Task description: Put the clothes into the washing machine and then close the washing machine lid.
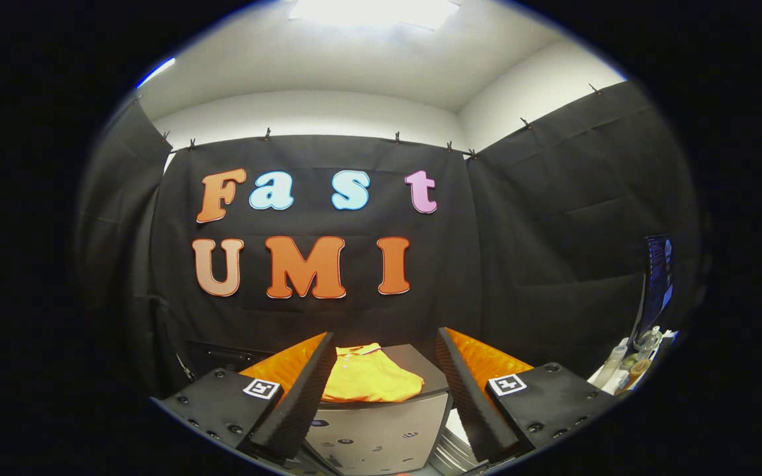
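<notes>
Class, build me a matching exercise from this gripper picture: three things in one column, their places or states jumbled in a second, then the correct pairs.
Things
1. folded yellow garment
2. grey box-shaped washing machine
3. gripper

Places or states
A. open, fingers spread either side of the garment
B. lying on top of the machine
C. standing beneath the garment, ahead of the fingers

Pairs: 1-B, 2-C, 3-A
</notes>
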The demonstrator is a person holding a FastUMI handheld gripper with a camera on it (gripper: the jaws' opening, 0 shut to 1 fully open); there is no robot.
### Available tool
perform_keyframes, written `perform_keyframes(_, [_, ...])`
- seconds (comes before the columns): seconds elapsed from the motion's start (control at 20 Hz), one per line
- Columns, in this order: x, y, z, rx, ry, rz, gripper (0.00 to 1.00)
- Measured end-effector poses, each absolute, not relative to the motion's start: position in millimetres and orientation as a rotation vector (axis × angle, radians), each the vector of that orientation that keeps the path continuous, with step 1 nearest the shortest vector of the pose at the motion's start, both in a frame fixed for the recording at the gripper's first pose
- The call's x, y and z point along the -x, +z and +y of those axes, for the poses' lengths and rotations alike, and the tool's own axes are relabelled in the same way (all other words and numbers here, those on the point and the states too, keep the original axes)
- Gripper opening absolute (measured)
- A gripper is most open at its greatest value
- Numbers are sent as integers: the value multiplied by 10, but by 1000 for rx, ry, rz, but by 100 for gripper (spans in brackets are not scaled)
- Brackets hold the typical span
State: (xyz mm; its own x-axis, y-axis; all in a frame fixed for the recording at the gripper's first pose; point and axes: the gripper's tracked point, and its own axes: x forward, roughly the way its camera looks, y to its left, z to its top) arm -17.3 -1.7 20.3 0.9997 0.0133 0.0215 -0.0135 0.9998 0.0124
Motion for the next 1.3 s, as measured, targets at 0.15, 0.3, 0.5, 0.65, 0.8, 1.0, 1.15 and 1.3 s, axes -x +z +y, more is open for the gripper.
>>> perform_keyframes(0.15, [135,263,22,-6,18,-32,99])
perform_keyframes(0.3, [-28,187,121,2,32,-9,99])
perform_keyframes(0.5, [-218,140,172,-38,33,11,99])
perform_keyframes(0.65, [-233,134,227,-54,54,16,99])
perform_keyframes(0.8, [-240,159,256,-46,70,4,99])
perform_keyframes(1.0, [-371,132,220,-46,67,15,99])
perform_keyframes(1.15, [-652,43,286,-39,86,42,99])
perform_keyframes(1.3, [-1120,-164,413,-19,106,95,99])
